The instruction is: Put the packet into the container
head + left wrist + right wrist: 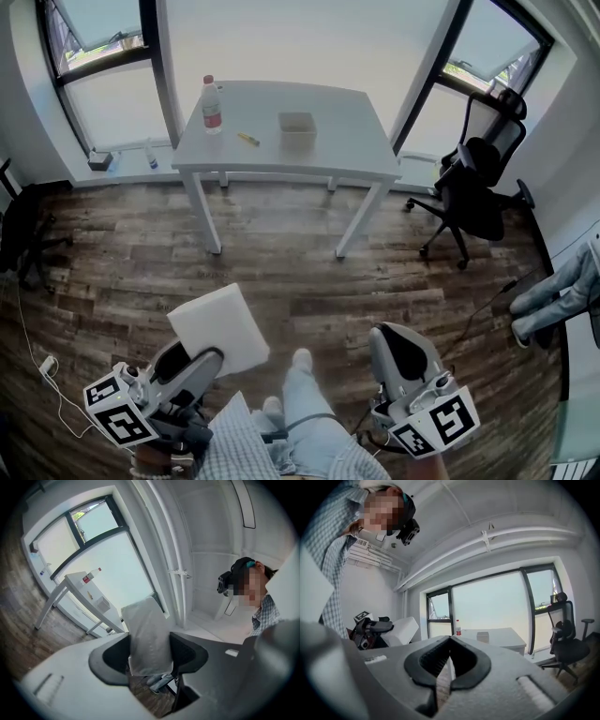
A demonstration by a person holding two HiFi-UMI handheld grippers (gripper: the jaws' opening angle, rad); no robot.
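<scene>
White packet point(218, 330) is clamped in left hand-held gripper point(200, 364); container point(297, 122) stands well ahead on worktop point(356, 150); right hand-held gripper point(450, 640) closed, empty.

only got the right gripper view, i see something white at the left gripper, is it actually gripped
Observer: Yes. The left gripper view shows the packet between the jaws of the left gripper, pinched from both sides.
Operator: ok, anything on the table besides bottle and box
Observer: A small yellow item lies on the table between the bottle and the container.
Operator: is the box open on top
Observer: From the head view it looks open-topped; contents are too small to tell.
</scene>
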